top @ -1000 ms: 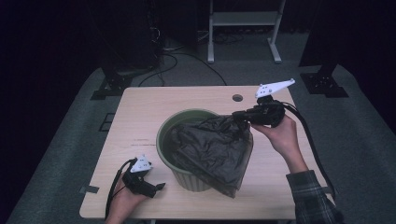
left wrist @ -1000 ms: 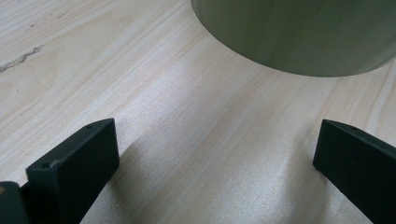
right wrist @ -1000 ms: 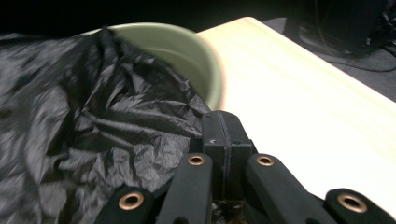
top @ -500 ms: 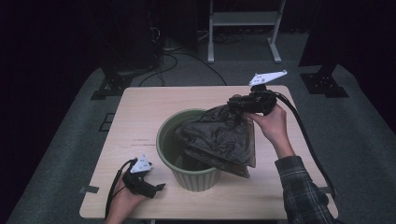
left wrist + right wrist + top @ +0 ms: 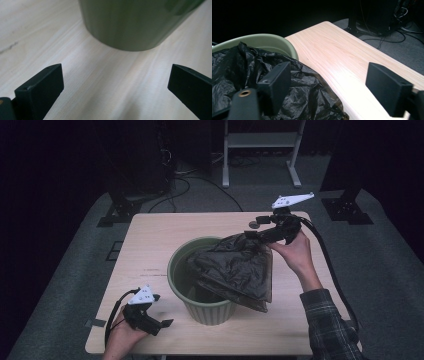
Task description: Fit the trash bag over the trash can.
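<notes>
A green plastic bin [image 5: 205, 312] stands in the middle of the wooden table [image 5: 150, 245]. A crumpled black bag [image 5: 235, 270] lies across its right rim, partly inside, one corner drawn up toward my right gripper [image 5: 257, 236]. In the right gripper view the jaws of that gripper [image 5: 332, 80] stand wide apart; the bag [image 5: 242, 67] lies under and beside the left jaw, with the bin rim [image 5: 262, 40] behind. My left gripper [image 5: 162, 310] rests open at the table's front left. It [image 5: 115, 82] faces the bin's base [image 5: 135, 22] with bare wood between the jaws.
A small dark round thing [image 5: 254, 225] lies on the table behind the right gripper. A white metal stand [image 5: 260, 150] and cables are on the floor beyond the table. Black stand feet [image 5: 117, 212] flank its far corners. Bare wood spreads left of the bin.
My right gripper has risen and moved back, drawing the bag's corner up; the bag's lower edge has lifted off the table toward the bin's rim. The left gripper has stayed put.
</notes>
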Demonstrator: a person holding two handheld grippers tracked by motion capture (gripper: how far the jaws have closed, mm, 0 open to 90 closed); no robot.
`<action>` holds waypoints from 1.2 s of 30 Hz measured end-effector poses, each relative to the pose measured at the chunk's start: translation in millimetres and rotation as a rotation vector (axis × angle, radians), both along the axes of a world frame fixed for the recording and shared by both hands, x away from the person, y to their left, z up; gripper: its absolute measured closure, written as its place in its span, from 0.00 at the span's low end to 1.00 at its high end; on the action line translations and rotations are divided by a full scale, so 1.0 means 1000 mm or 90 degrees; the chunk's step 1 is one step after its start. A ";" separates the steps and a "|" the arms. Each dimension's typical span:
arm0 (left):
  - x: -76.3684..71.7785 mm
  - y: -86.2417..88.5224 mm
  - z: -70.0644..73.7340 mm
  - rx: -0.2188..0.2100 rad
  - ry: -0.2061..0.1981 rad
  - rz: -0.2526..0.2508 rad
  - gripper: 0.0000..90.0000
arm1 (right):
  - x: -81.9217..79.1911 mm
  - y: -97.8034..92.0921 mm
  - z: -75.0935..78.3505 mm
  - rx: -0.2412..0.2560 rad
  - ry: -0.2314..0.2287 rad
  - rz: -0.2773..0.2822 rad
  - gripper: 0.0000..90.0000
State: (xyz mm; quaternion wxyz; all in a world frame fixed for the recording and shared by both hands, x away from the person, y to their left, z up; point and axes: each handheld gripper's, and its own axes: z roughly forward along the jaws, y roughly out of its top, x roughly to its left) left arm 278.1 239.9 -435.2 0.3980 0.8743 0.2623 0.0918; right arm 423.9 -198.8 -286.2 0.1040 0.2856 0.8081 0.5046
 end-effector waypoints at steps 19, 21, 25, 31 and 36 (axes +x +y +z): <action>-0.008 -0.015 0.123 -0.066 -0.072 -0.106 0.00 | 0.002 0.000 0.004 0.009 0.011 0.002 0.15; -0.006 -0.021 0.133 -0.077 -0.076 -0.123 0.02 | 0.002 0.001 0.004 0.012 0.012 0.004 0.15; -0.001 -0.036 0.149 -0.085 -0.081 -0.156 0.06 | 0.003 0.001 0.003 0.010 0.017 0.004 0.15; 0.001 -0.066 0.170 -0.087 -0.099 -0.210 0.12 | 0.004 0.001 0.003 0.009 0.019 0.002 0.15; 0.005 -0.091 0.185 -0.079 -0.115 -0.245 0.17 | 0.004 0.001 0.002 0.009 0.023 0.001 0.15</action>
